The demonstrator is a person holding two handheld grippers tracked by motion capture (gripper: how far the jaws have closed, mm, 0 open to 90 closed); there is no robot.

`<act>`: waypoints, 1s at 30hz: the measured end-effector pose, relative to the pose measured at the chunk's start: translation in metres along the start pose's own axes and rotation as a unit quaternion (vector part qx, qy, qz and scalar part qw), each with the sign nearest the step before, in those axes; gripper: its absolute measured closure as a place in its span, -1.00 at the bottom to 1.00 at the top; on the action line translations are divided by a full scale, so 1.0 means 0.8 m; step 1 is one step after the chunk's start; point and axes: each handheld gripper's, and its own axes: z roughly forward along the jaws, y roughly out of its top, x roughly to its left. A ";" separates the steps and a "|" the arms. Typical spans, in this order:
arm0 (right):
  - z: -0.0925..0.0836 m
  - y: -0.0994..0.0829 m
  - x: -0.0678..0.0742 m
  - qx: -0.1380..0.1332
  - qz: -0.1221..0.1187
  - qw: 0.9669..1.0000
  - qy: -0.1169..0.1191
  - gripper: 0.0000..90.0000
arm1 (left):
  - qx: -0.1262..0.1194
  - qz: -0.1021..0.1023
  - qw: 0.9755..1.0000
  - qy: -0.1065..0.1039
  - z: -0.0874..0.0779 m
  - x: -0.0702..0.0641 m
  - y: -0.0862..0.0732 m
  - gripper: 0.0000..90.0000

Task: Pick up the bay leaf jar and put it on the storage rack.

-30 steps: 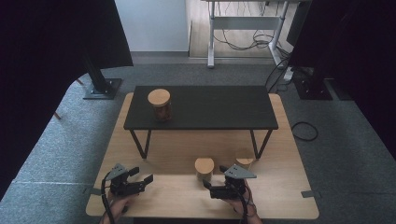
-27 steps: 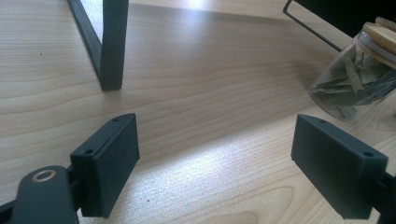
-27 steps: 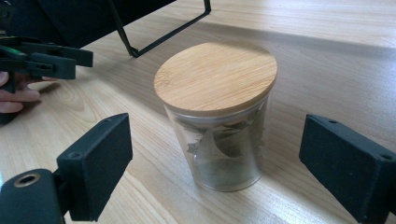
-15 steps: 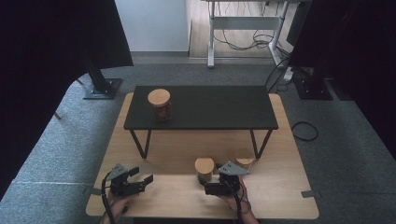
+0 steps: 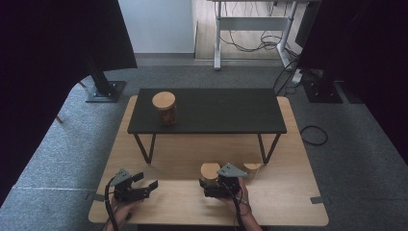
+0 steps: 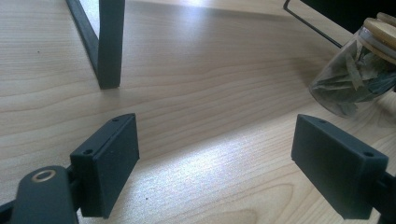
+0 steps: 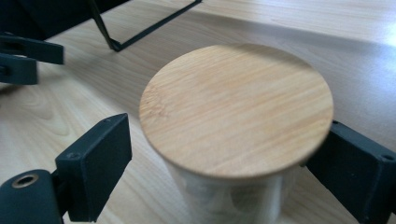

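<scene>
Left gripper (image 5: 144,186) sits released, jaws spread over bare wood near the light wooden desk's (image 5: 288,202) front-left corner. Right gripper (image 5: 211,188), near front edge centre, straddles the clear glass jar with round bamboo lid (image 7: 236,109), jaws wide, not clamped. Jar holds dried green leaves; no label readable.

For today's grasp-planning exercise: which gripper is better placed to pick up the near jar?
Right. The right gripper already has its open jaws on either side of the jar, just under the lid. The left gripper is open over bare table, off to the side.
</scene>
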 end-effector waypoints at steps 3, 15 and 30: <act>0.005 0.003 0.003 0.006 -0.010 1.000 -0.007 -0.80 | 0.002 0.000 1.000 -0.002 0.000 0.000 0.000 -0.68; 0.019 0.008 0.004 0.019 -0.013 0.999 -0.039 -0.58 | 0.004 0.001 1.000 -0.004 0.000 0.000 0.000 -0.68; 0.018 0.005 0.003 0.014 -0.006 0.999 -0.051 -0.47 | 0.006 0.003 1.000 -0.004 0.001 -0.001 0.000 -0.68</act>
